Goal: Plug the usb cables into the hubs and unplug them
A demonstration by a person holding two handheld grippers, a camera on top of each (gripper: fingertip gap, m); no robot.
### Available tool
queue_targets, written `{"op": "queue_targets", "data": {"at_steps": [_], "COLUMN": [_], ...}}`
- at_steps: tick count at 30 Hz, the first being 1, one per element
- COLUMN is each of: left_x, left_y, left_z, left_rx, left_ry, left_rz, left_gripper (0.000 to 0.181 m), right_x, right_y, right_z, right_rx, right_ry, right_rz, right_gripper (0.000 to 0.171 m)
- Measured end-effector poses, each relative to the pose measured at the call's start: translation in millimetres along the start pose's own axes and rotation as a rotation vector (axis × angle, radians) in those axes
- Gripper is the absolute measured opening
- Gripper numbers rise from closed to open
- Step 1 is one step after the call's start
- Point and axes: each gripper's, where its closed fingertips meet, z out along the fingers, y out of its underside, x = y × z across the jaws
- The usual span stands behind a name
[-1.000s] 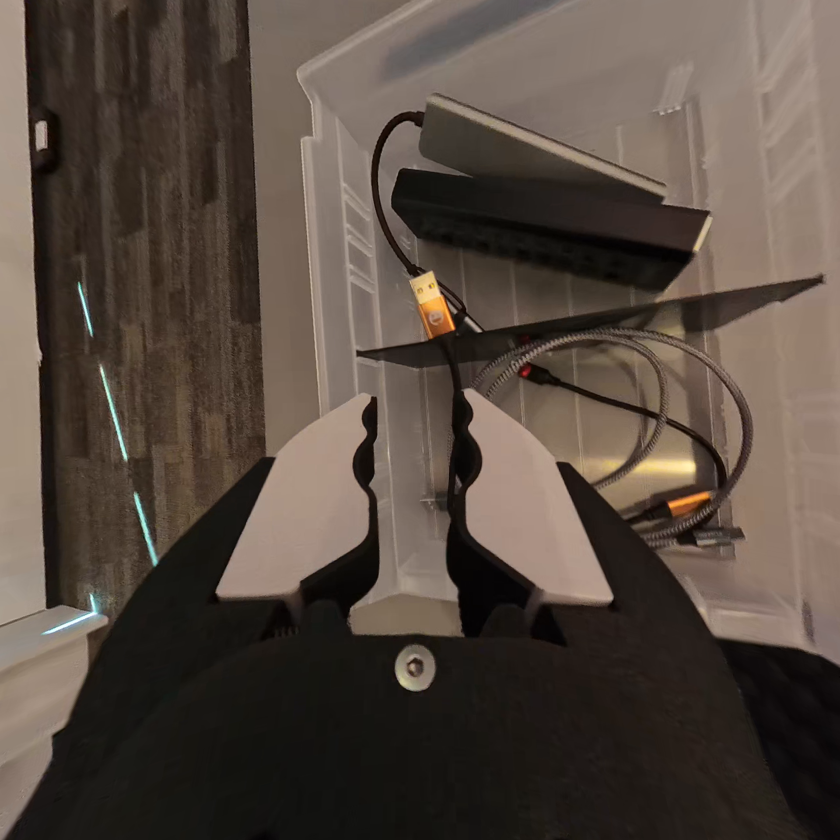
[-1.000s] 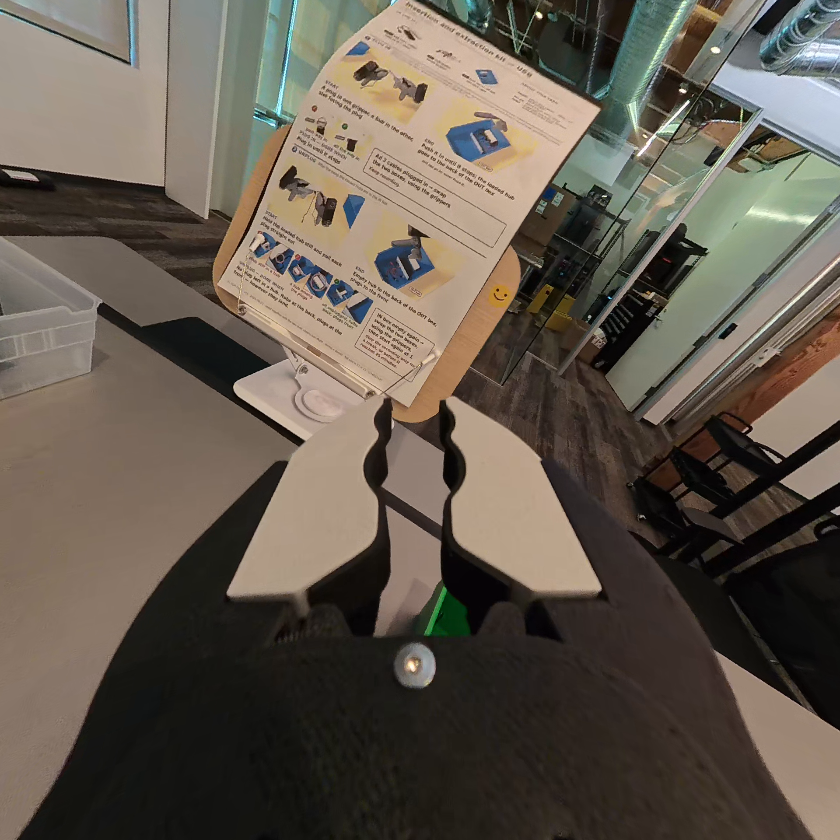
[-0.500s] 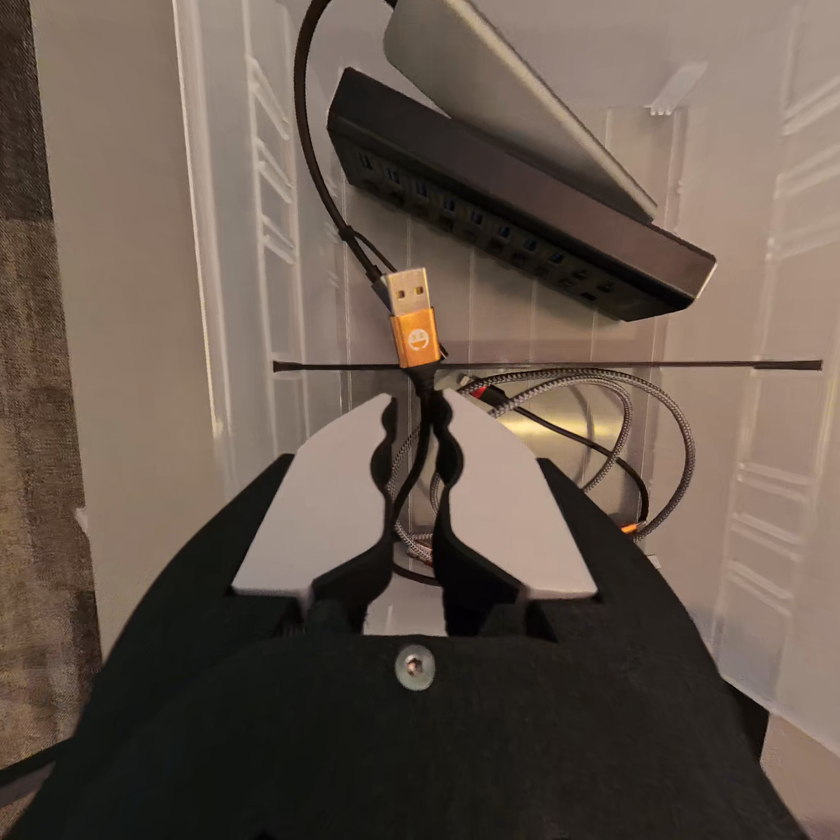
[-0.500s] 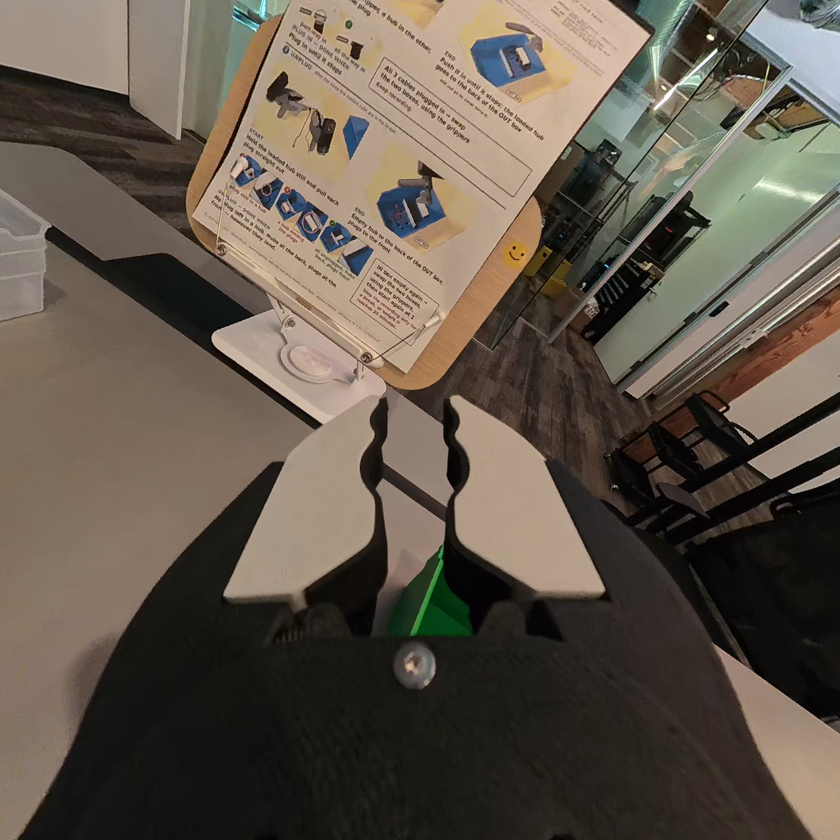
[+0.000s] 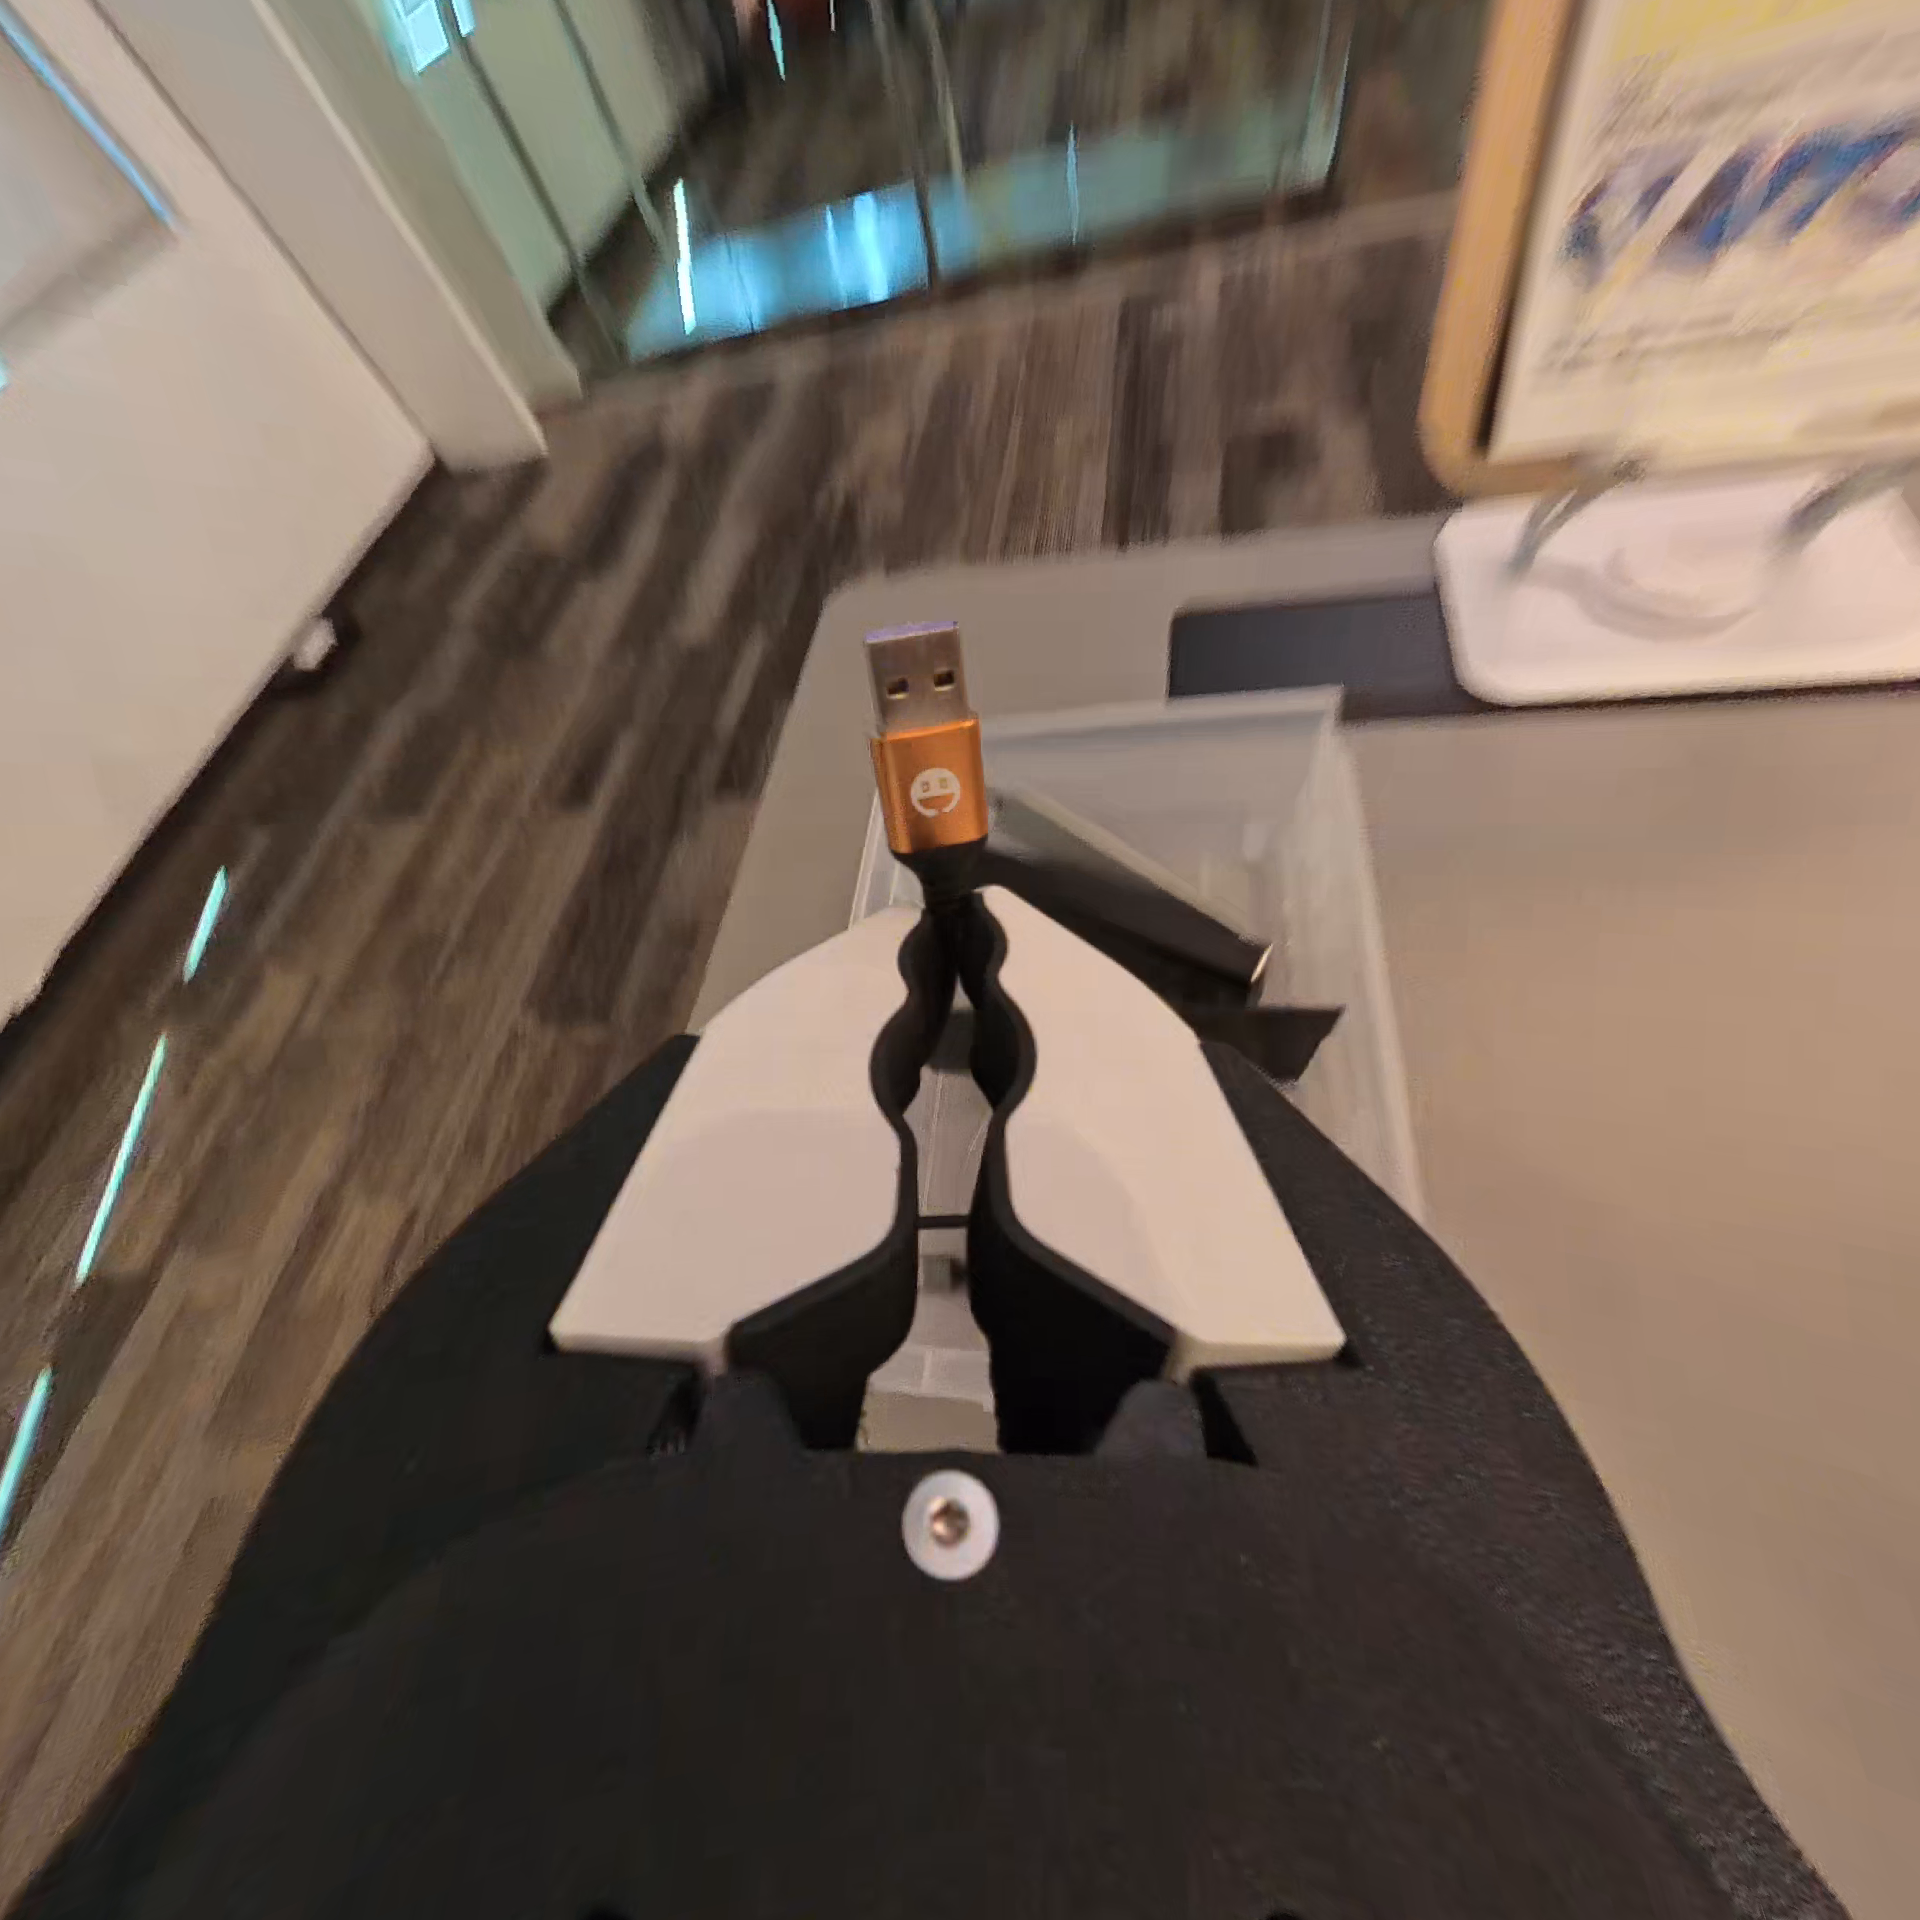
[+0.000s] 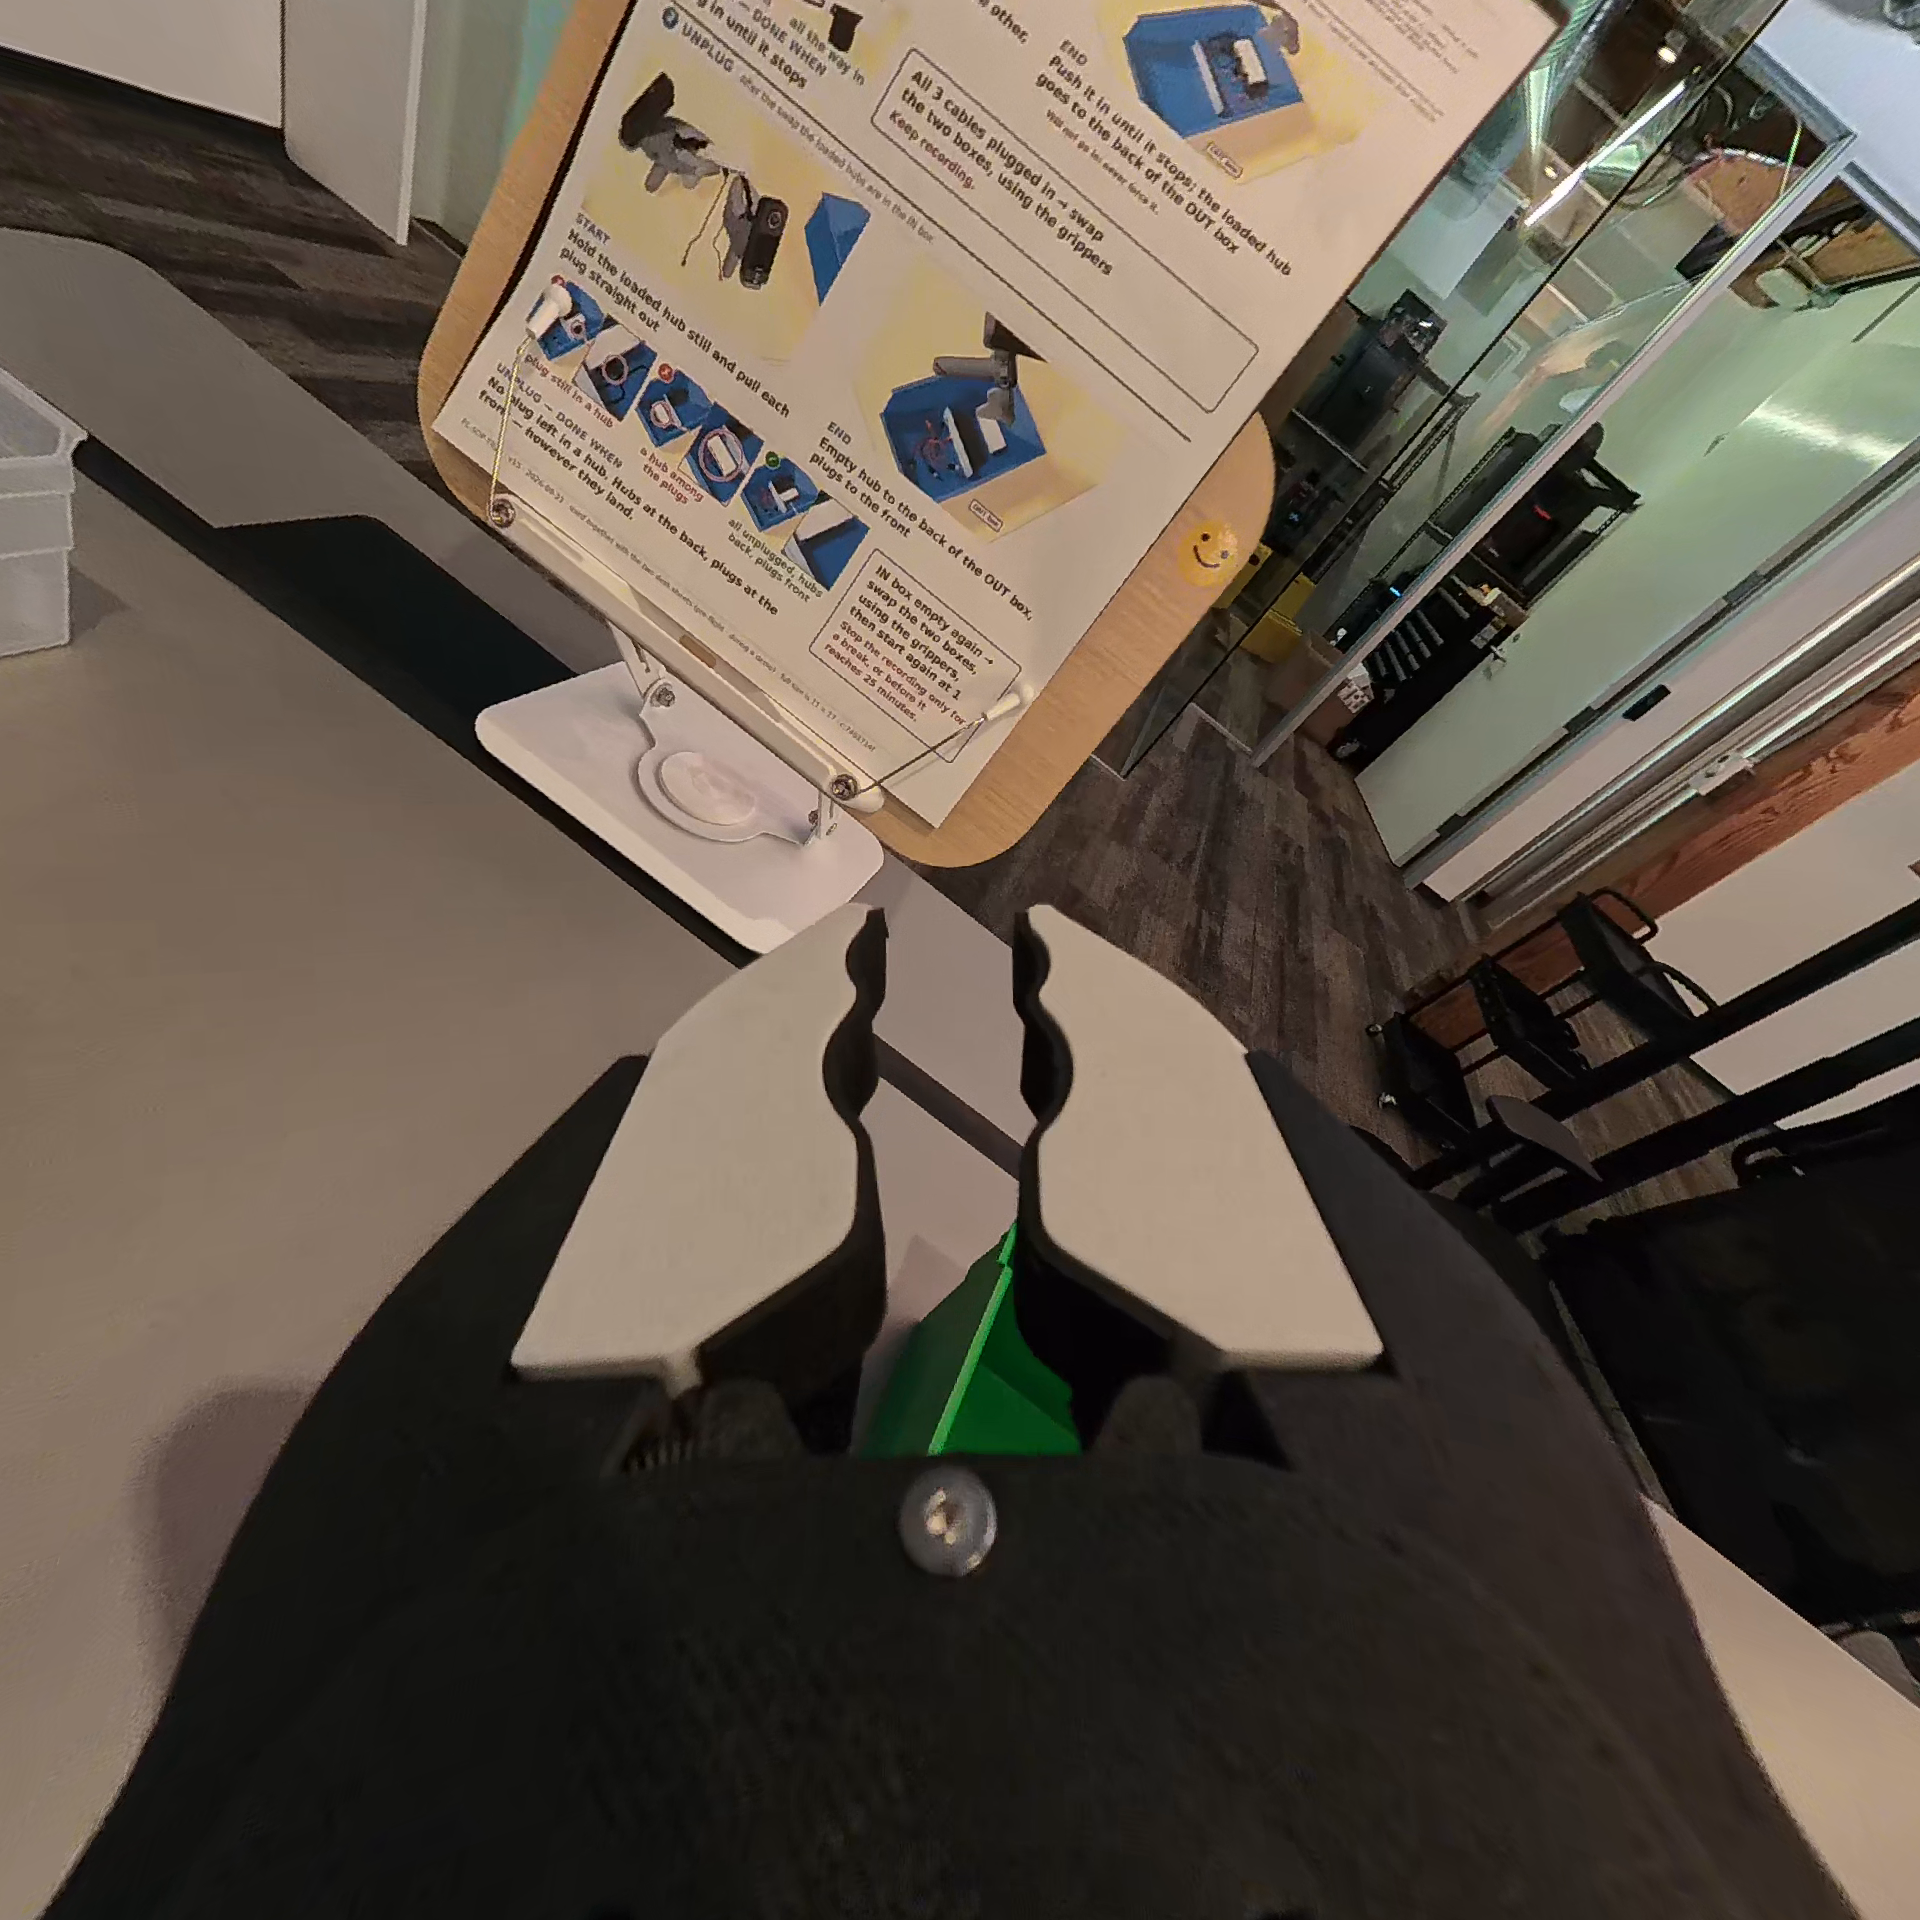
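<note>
My left gripper (image 5: 951,925) is shut on the black cable just below an orange USB plug (image 5: 925,769). The plug's metal tip points up and away, raised above the clear plastic bin (image 5: 1340,821). A black hub (image 5: 1132,914) lies in that bin behind the fingers. My right gripper (image 6: 948,935) is open and empty above the grey table (image 6: 260,987). A green block (image 6: 966,1361) shows low between its jaws. No hub or cable shows in the right wrist view.
An instruction sheet on a wooden board with a white stand (image 6: 686,779) stands at the table's far edge, also blurred in the left wrist view (image 5: 1683,239). A corner of a clear bin (image 6: 31,520) sits at the left. Floor and glass walls lie beyond.
My left gripper has closed on the orange plug's cable and lifted it out of the bin, swinging up. My right gripper has moved closer to the sheet and its jaws have opened slightly.
</note>
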Motion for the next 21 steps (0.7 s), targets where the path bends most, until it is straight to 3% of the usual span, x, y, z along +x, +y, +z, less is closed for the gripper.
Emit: {"op": "queue_targets", "data": {"at_steps": [1, 3, 5, 8, 15, 18, 21], "left_x": [6, 27, 68, 145, 341, 374, 387], "left_y": [-14, -39, -55, -53, 15, 59, 78], "left_z": [-20, -54, -80, -87, -5, 37, 65], "left_rx": [0.088, 0.260, 0.377, 0.349, 0.001, -0.140, -0.124], "left_ry": [0.002, 0.055, 0.238, 0.518, 0.968, 0.968, 0.897], "left_rz": [0.009, 0.035, 0.058, 0.174, 0.445, 0.530, 0.602], "left_gripper": [0.004, 0.004, 0.004, 0.004, 0.004, 0.004, 0.004], "right_x": [-1, -2, -2, -2, 4, 10, 15], "right_y": [1, 2, 3, 6, 15, 20, 24], "right_z": [1, 2, 3, 5, 5, 4, 3], "right_rx": [-0.004, -0.014, -0.019, -0.027, -0.055, -0.067, -0.075], "right_ry": [0.000, 0.002, -0.001, -0.009, -0.008, -0.003, 0.000], "right_rz": [-0.006, -0.018, -0.020, -0.014, -0.013, 0.001, 0.016], "right_gripper": [0.024, 0.024, 0.024, 0.024, 0.024, 0.024, 0.025]}}
